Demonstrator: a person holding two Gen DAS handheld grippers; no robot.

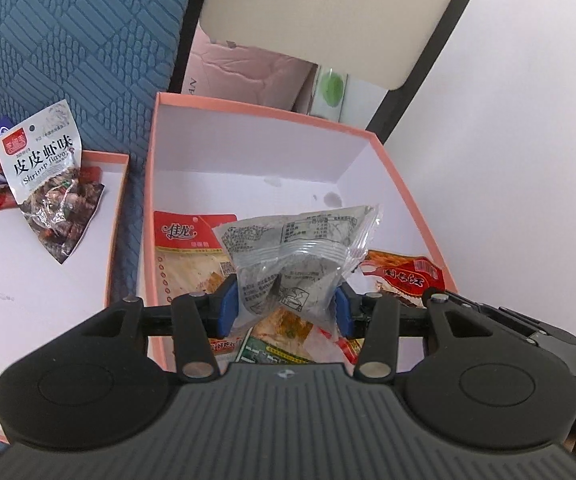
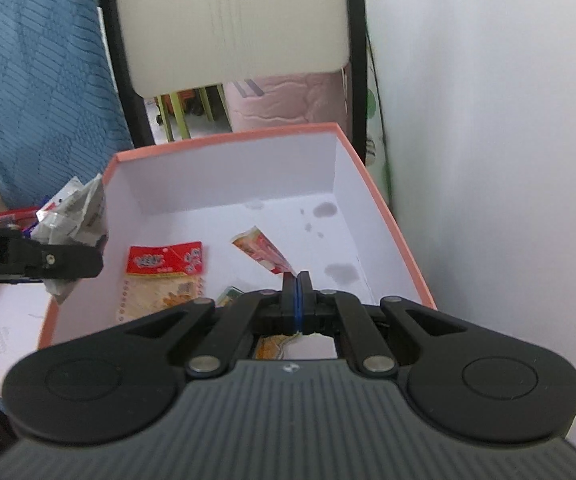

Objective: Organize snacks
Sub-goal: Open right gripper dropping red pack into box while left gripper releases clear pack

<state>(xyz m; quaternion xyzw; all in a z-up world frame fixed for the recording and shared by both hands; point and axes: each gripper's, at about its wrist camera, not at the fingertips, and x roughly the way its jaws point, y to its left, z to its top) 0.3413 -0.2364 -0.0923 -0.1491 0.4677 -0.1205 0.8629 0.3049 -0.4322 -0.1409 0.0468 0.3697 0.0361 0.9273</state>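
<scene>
Left gripper (image 1: pixel 288 304) has the grey packet (image 1: pixel 296 256) between its blue pads (image 1: pixel 229 304), held over the open pink box (image 1: pixel 255 114). The pads press the lower sides of the packet and the film puckers inward there, so the jaws look closed on it, set about half wide. Packet looks light – thin crinkly plastic, puffed with air, small lumpy pieces inside. Soft, slippery film; a hard squeeze could crush the contents or pop the seal. Best hold is probably the flat crimped end seam or a pinch across the narrow waist, not the puffed middle.

Right gripper (image 2: pixel 298 280) is clenched tight, pads together, with an orange wrapper edge (image 2: pixel 275 346) showing just below the jaws – cannot tell if it is pinched or merely lying underneath. It hangs over the same box.

Inside the box: a red-topped snack pack (image 1: pixel 185 252), a dark red pack (image 1: pixel 406 276), and more wrappers under the gripper. The shallow lid (image 1: pixel 119 184) beside it holds a shrimp-flavour bag (image 1: pixel 47 176) and other loose packs.
</scene>
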